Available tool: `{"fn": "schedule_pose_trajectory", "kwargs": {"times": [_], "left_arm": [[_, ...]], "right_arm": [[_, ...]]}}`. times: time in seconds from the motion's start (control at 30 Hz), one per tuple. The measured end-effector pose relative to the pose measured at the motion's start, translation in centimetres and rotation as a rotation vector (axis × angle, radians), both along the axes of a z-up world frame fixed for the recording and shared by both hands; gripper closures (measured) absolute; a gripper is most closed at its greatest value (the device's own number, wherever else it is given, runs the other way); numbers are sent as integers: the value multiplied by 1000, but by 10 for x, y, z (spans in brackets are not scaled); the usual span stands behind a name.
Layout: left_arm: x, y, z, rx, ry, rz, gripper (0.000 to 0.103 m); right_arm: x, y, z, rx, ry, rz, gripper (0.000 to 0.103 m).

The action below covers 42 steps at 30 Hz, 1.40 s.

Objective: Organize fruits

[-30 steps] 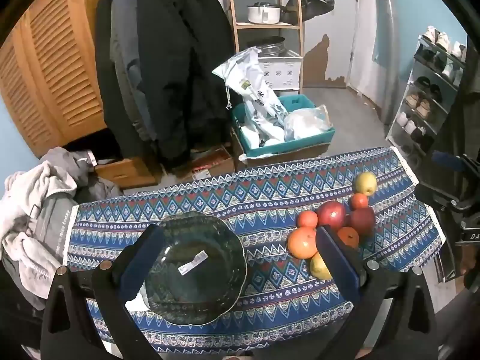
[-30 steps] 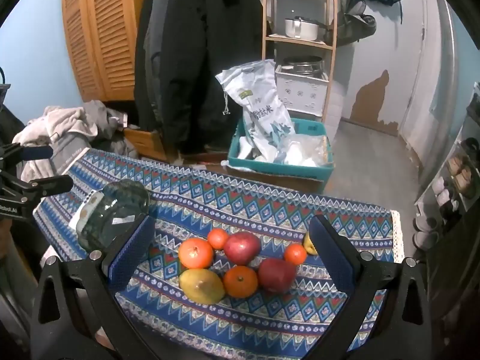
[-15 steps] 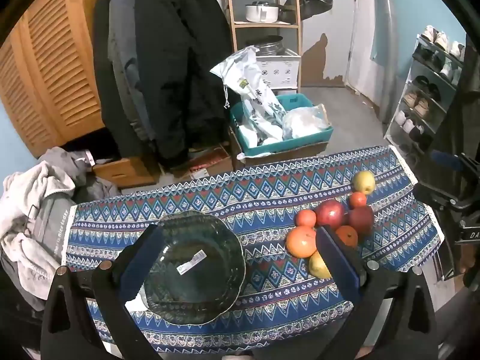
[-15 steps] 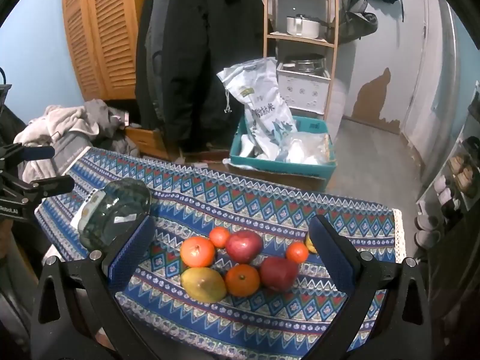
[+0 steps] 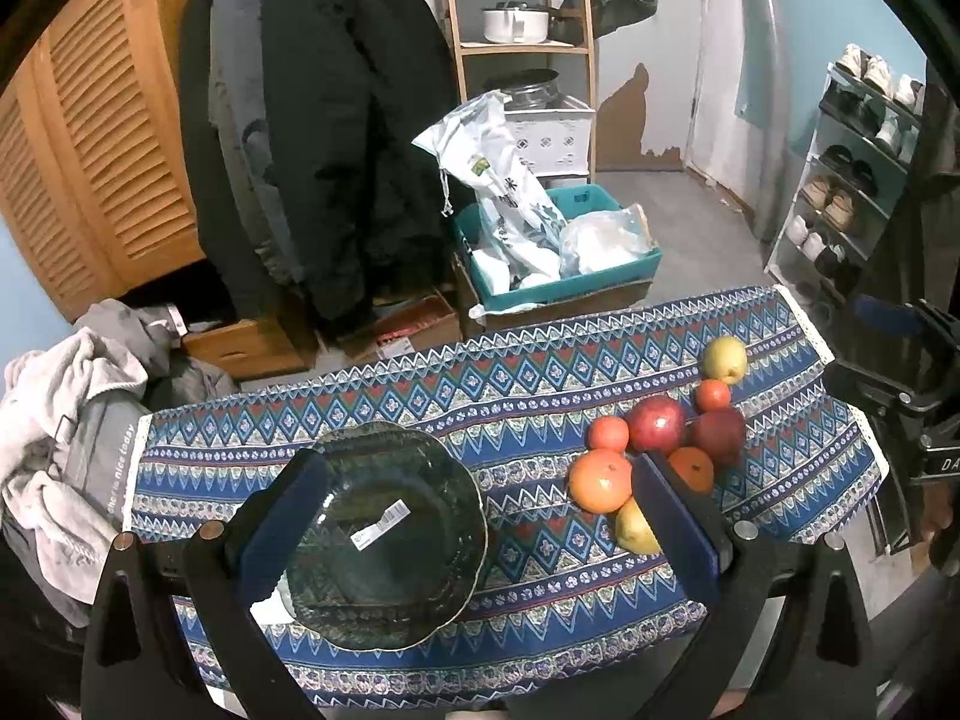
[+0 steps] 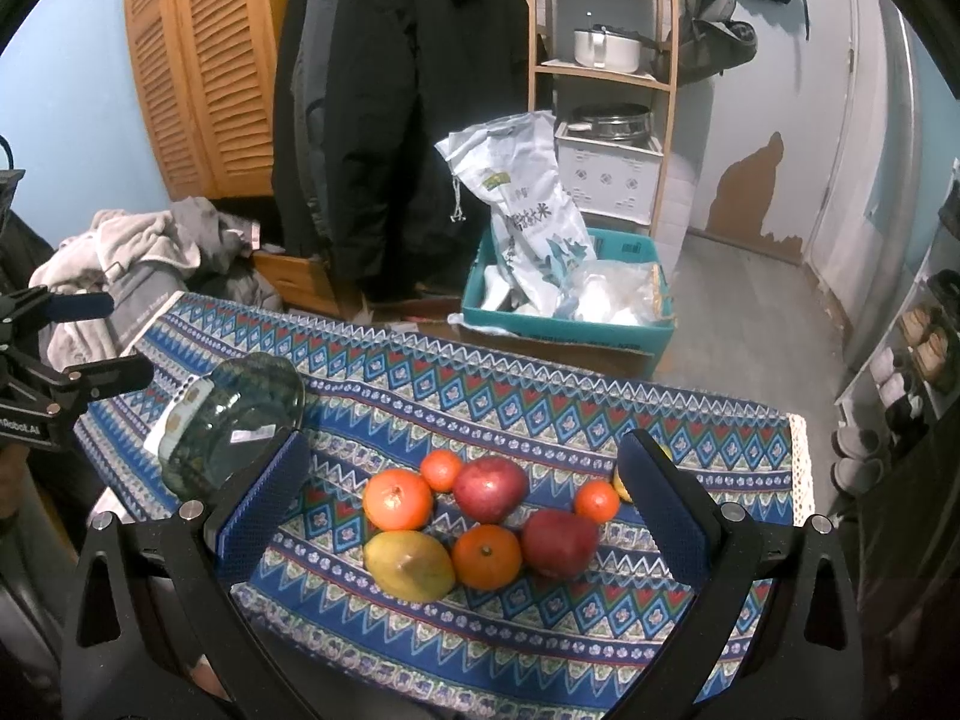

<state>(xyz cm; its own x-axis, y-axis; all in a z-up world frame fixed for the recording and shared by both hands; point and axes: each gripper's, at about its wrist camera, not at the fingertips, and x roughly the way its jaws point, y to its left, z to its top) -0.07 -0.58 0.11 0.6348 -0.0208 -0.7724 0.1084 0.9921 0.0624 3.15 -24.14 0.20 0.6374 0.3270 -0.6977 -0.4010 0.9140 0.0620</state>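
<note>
While both grippers stay wide, empty, fruit pile (image 6: 474,516) sits slightly nearer right gripper (image 6: 462,501).

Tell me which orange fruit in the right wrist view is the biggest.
The large orange at the left of the pile, directly behind the yellow mango. The small tangerine beside it and the one at the right are clearly smaller.

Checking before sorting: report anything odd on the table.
The glass plate holds no fruit but still carries a white barcode sticker in its middle. All the fruit lies loose on the tablecloth; nothing spilled.
</note>
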Motion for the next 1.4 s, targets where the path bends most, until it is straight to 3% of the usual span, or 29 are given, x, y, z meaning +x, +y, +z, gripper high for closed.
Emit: {"fn": "schedule_pose_trajectory", "kwargs": {"times": [1.4], "left_arm": [[-4,-4,0,3,3,-12,1]], "right_arm": [[-3,2,-6,1,13,-1,2]]}}
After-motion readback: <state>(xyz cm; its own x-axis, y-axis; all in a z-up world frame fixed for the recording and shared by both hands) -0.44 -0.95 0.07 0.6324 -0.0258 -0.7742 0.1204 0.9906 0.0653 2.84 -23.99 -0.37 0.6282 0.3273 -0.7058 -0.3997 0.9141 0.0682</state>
